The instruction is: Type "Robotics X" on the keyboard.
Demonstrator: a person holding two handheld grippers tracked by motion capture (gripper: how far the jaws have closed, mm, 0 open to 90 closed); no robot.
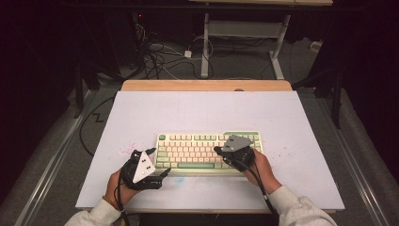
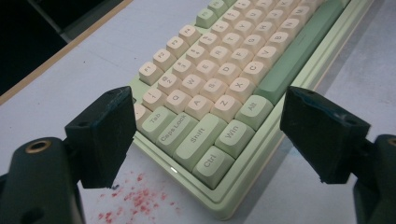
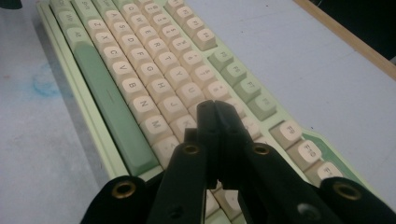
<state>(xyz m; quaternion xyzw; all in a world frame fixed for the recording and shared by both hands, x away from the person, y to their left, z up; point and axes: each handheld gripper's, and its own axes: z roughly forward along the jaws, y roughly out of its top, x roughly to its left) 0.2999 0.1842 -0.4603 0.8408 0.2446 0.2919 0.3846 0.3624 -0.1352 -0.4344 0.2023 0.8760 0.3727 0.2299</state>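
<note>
A pale green keyboard (image 1: pixel 207 151) with cream keys lies across the middle of the white table top (image 1: pixel 207 110). My left gripper (image 1: pixel 157 163) rests at the keyboard's left front corner. Its jaws stand wide open with nothing pressed between them. In the left gripper view that gripper (image 2: pixel 208 105) frames the Ctrl, Shift and Win keys of the keyboard (image 2: pixel 224 88). My right gripper (image 1: pixel 218 149) hovers over the right half of the keys with its jaws shut and nothing in them. Seen from the right gripper view, its tips (image 3: pixel 212 106) meet just above the keyboard's (image 3: pixel 140 79) home-row keys.
Red specks (image 2: pixel 137 198) mark the table by the keyboard's left corner, and a blue smudge (image 3: pixel 44 86) lies in front of it. A wooden strip (image 1: pixel 207 85) edges the table's far side. Beyond it, cables (image 1: pixel 160 54) and a desk frame (image 1: pixel 244 42) stand on the floor.
</note>
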